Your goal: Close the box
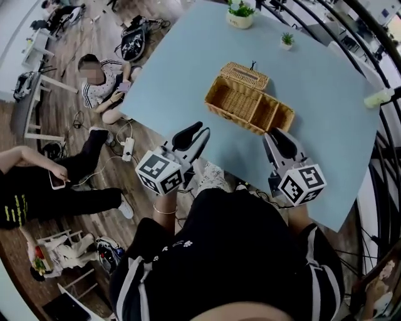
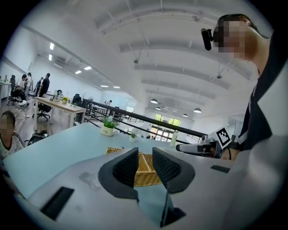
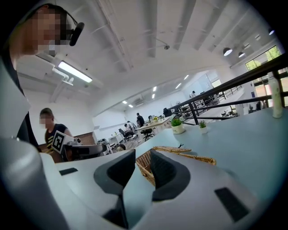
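Note:
An open wicker box [image 1: 247, 103] sits in the middle of the light blue table [image 1: 188, 69], its lid [image 1: 244, 75] folded back on the far side. My left gripper [image 1: 195, 133] hovers at the table's near edge, short of the box, jaws apart with nothing between them. My right gripper [image 1: 276, 136] hangs beside it on the right, also open and empty, just in front of the box's near right corner. In the left gripper view the box [image 2: 145, 173] shows through the gap of the left gripper [image 2: 145, 155]. From the right gripper [image 3: 143, 157], the box [image 3: 146, 162] lies just ahead.
Two small potted plants [image 1: 240, 14] [image 1: 287, 40] stand at the table's far end. A pale bottle [image 1: 379, 97] lies at the right edge by a black railing [image 1: 385, 157]. People sit on the wooden floor [image 1: 100, 78] to the left, among cables and bags.

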The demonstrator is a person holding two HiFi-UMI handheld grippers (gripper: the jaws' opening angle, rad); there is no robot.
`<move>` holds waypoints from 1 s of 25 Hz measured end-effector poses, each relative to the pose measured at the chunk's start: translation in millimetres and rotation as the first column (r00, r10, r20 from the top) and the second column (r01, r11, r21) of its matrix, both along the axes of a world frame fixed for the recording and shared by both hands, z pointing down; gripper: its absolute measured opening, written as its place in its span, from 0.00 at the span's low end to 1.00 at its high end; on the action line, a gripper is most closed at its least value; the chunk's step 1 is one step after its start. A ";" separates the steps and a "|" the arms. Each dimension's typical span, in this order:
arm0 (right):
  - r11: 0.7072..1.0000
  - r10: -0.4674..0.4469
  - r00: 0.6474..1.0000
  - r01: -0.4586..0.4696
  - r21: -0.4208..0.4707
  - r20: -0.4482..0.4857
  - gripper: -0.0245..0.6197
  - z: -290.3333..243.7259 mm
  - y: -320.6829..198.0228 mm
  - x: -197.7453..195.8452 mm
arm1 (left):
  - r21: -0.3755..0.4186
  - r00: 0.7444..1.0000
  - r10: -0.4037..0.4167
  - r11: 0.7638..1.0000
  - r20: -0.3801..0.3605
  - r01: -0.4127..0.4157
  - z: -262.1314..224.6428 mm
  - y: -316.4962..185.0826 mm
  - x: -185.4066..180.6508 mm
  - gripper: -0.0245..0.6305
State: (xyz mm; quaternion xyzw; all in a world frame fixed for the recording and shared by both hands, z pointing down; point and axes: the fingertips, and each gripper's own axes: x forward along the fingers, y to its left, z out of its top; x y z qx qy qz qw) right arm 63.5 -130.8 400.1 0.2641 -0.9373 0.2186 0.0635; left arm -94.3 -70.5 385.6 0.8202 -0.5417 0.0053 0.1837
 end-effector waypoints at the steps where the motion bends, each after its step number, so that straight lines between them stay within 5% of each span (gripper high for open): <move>1: 1.000 0.017 1.000 -0.017 0.000 -0.004 0.20 0.4 -5.3 -1.1 | 0.001 1.000 0.015 1.000 -0.003 -0.015 0.7 -8.5 -3.6 0.16; 17: 0.968 0.249 0.966 -0.250 -0.003 -0.064 0.20 0.3 -94.2 -49.5 | -0.049 0.973 0.231 0.972 -0.006 -0.231 16.2 -141.2 -75.6 0.17; 25: 0.931 0.362 0.926 -0.365 -0.011 -0.110 0.20 7.1 -119.4 -58.3 | -0.159 0.948 0.301 0.936 -0.103 -0.314 53.5 -192.3 -93.2 0.18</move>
